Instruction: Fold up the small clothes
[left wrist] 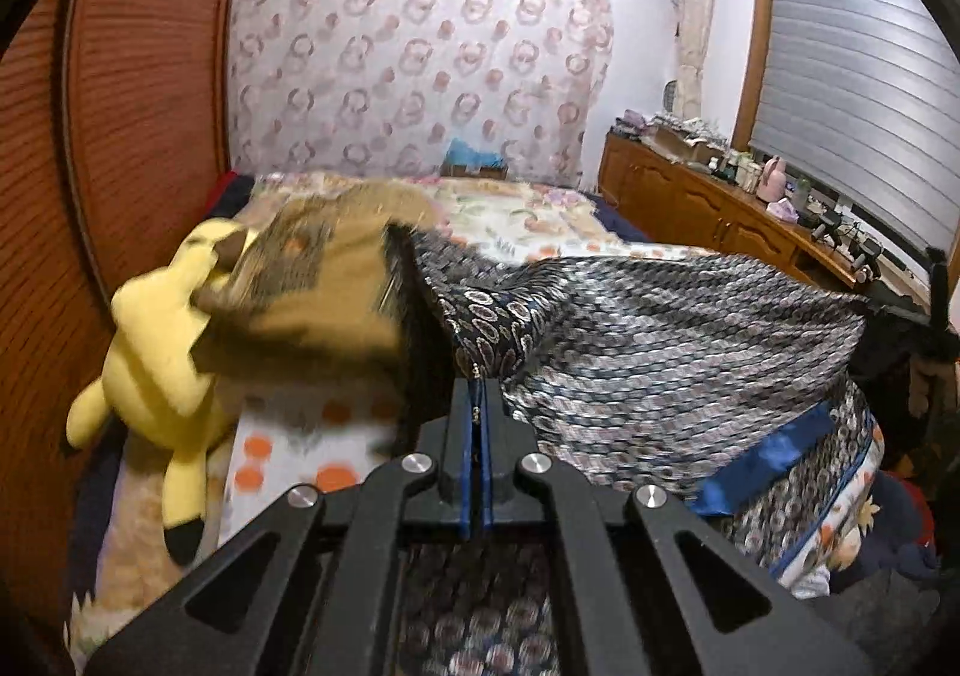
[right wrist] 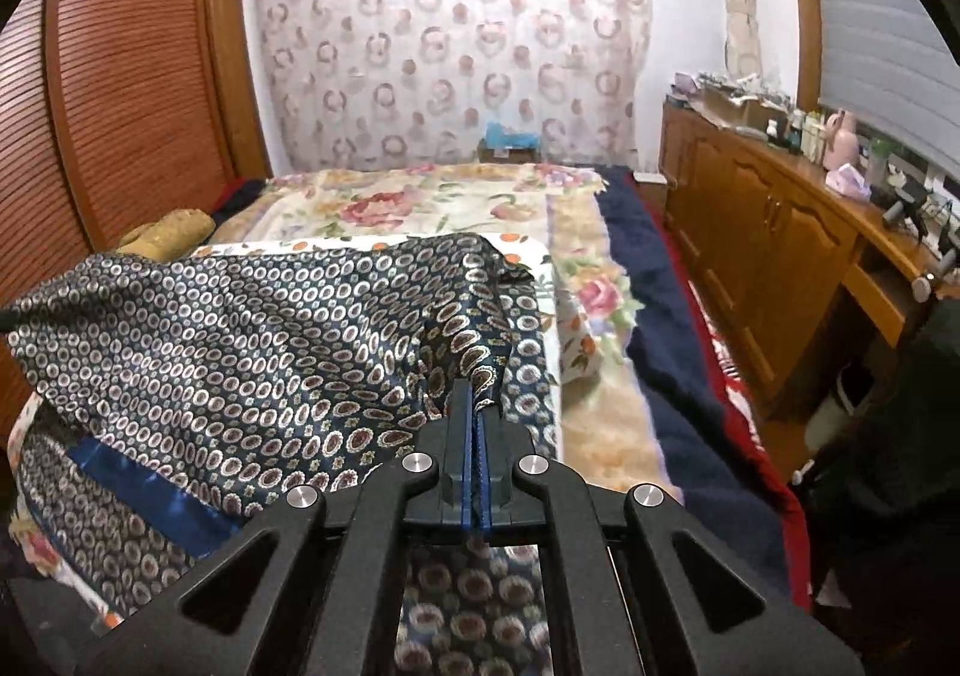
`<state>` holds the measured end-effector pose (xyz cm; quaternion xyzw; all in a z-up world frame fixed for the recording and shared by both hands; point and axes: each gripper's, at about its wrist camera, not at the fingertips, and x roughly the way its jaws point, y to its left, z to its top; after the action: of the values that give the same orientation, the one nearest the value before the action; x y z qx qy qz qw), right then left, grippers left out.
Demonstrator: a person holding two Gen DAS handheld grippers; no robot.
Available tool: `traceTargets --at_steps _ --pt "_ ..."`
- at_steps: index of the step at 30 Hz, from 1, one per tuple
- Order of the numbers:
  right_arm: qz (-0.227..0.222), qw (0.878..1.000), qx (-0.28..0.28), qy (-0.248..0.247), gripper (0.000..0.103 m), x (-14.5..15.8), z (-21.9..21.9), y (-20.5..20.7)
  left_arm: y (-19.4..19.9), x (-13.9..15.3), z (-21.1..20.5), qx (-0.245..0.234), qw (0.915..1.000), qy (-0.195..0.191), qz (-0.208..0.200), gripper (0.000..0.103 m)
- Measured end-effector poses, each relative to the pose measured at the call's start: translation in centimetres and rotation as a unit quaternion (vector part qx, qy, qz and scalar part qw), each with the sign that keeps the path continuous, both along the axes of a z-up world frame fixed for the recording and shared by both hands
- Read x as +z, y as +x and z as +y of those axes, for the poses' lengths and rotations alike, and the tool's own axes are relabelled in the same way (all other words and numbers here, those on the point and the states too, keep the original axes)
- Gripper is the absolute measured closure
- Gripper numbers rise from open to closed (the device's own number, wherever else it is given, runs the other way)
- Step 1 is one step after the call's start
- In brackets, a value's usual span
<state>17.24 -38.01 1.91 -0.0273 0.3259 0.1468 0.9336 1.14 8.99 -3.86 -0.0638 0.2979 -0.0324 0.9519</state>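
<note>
Evidently the fold was mid-carry: the left gripper (left wrist: 477,376) and the right gripper (right wrist: 474,394) each had their jaws pressed together on an edge of the patterned garment (right wrist: 240,328), which hung stretched between them above the bed (right wrist: 420,208), its lower part draped over the near edge. Next, I judged, both grips needed to travel forward together and lay the lifted edge down evenly.

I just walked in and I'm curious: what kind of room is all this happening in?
Most likely a home bedroom. There is a bed with a floral quilt, a tall louvred wooden wardrobe beside it, and a long wooden sideboard crowded with bottles under a window with grey blinds.
</note>
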Motion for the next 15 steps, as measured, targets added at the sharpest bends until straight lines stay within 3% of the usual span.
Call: traceTargets --at_steps 8,15 --pt "-0.017 1.0 -0.011 -0.008 0.103 1.8 -2.0 -1.8 -2.6 -2.8 -0.6 0.017 0.9989 0.002 0.042 0.103" --pt "0.032 0.999 -0.024 -0.029 0.103 -2.6 -2.0 -1.2 -3.0 -5.8 -0.3 0.034 0.9962 -0.004 0.079 0.103"
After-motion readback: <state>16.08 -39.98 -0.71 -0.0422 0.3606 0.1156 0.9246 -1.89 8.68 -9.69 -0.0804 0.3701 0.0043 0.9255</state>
